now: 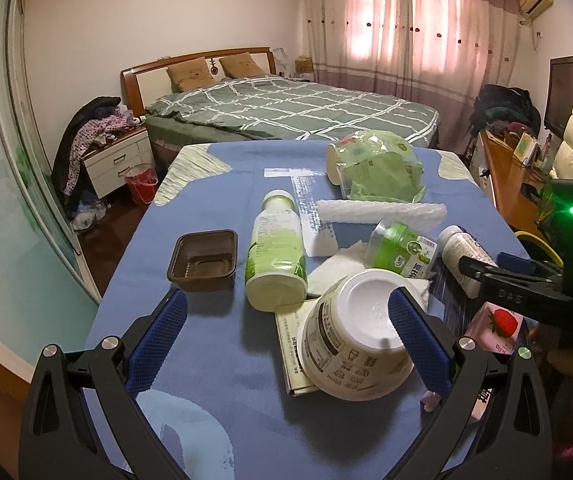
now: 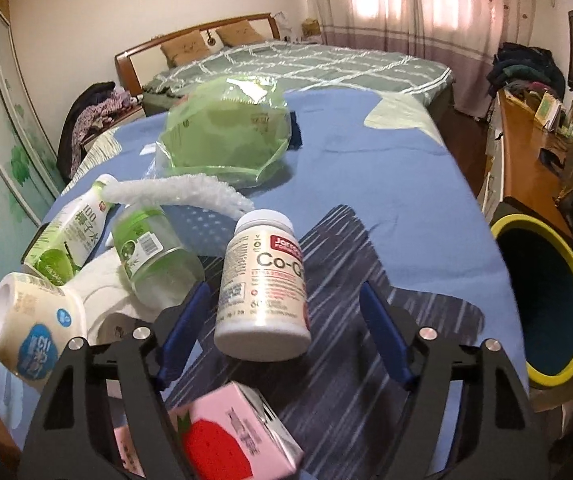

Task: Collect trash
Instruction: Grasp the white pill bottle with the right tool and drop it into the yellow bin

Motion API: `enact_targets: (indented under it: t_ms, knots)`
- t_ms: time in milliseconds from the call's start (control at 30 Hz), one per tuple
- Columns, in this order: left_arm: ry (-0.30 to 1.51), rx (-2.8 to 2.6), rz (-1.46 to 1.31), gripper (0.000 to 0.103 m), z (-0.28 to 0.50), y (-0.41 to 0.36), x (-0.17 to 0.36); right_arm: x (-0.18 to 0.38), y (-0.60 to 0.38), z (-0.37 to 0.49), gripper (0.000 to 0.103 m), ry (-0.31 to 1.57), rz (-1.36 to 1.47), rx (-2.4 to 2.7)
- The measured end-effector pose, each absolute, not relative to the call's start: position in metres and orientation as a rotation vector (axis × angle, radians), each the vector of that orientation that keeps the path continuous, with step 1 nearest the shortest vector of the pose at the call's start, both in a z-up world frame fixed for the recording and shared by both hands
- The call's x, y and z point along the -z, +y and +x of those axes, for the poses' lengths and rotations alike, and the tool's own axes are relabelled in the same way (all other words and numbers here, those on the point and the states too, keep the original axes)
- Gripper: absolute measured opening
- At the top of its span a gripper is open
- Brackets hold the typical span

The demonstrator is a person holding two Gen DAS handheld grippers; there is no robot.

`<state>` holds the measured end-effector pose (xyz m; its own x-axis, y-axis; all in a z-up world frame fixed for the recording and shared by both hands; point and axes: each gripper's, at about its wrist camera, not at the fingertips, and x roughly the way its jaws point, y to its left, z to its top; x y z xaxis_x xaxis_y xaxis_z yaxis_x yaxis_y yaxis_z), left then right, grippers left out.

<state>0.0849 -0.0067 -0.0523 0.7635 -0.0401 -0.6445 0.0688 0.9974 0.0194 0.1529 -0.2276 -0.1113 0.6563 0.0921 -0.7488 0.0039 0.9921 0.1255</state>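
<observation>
Trash lies on a blue-covered table (image 1: 222, 360). My left gripper (image 1: 286, 296) is open; an overturned white paper cup (image 1: 350, 344) lies just inside its right finger (image 1: 410, 320), and a green-labelled bottle (image 1: 274, 256) lies ahead. My right gripper (image 2: 284, 290) is open around a white pill bottle (image 2: 262, 288), and its pads do not press on it. In the left wrist view the right gripper (image 1: 486, 268) reaches in from the right at the pill bottle (image 1: 462, 252). A pink strawberry carton (image 2: 238, 440) sits under the right gripper. A yellow-rimmed bin (image 2: 546, 300) stands off the table's right edge.
A brown plastic tray (image 1: 202, 260), a clear cup with a green label (image 1: 402, 252), a white foam sheet (image 1: 378, 212), tissue (image 1: 334, 268) and a green plastic bag (image 1: 378, 168) also lie on the table. A bed (image 1: 286, 108) stands behind, a wooden desk (image 1: 514, 176) on the right.
</observation>
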Motion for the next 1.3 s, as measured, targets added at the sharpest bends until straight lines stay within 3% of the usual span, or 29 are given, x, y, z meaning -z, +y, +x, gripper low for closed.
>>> enact_targets:
  t_ms: [133, 167, 767, 1300]
  knots:
    - [0.699, 0.068, 0.044, 0.099, 0.086, -0.009, 0.053, 0.118, -0.227, 0.160, 0.047, 0.890, 0.140, -0.074]
    - [0.699, 0.070, 0.044, 0.099, 0.087, -0.010, 0.053, 0.118, -0.228, 0.160, 0.045, 0.892, 0.146, -0.076]
    - [0.688, 0.199, 0.080, 0.099, 0.071, -0.039, 0.052, 0.090, -0.305, 0.125, 0.045, 0.745, 0.284, 0.110]
    - [0.721, 0.504, 0.232, 0.099, 0.037, -0.119, 0.068, 0.131, -0.446, 0.115, 0.045, 0.805, 0.474, 0.564]
